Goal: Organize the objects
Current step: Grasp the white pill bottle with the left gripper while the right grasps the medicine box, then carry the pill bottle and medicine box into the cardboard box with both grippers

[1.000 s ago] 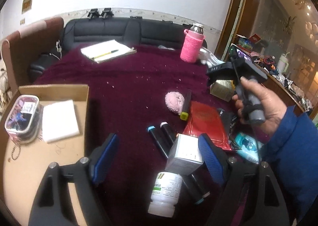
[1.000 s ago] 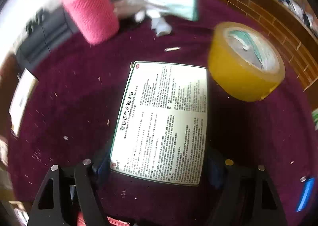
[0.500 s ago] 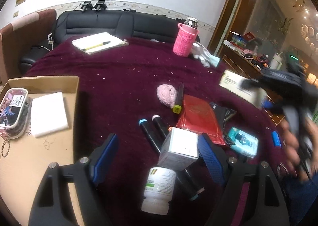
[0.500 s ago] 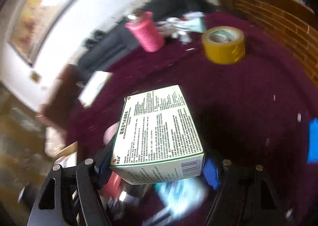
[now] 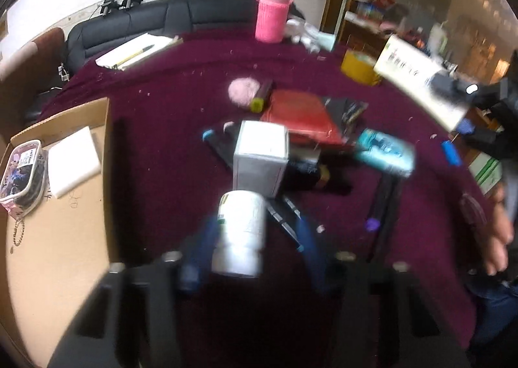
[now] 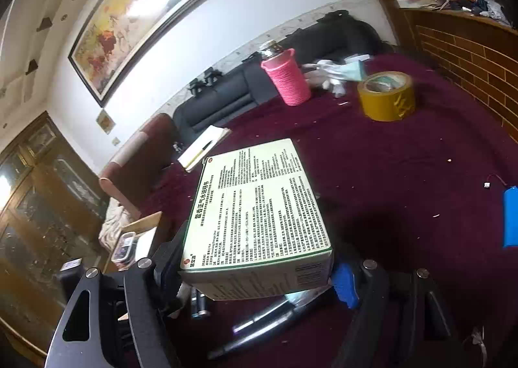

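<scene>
Between the blue pads of the left gripper (image 5: 249,248) lies a white pill bottle (image 5: 241,235) on its side on the maroon tablecloth (image 5: 168,148), cap toward the camera, a green-edged label on its far end too blurred to read. The jaws are closing around it; whether the pads already press on it cannot be told. Touching the bottle's far end stands a small white box (image 5: 260,157), and black markers (image 5: 285,219) lie under and beside both. Left of the bottle, well apart, a cardboard tray (image 5: 55,238) holds a white pad (image 5: 73,161) and a clear pouch (image 5: 21,177). Beyond the bottle lies a red packet (image 5: 301,115), then a pink-sleeved flask (image 5: 271,16) at the far edge.

The right gripper (image 6: 259,274) clamps a pale green carton (image 6: 255,216) by its sides, raised above the cloth. Its top is covered in dense black Chinese print, the large heading reading 藿香正气水说明书, with a barcode on the near end. Beyond the carton sits a yellow tape roll (image 6: 387,96).
</scene>
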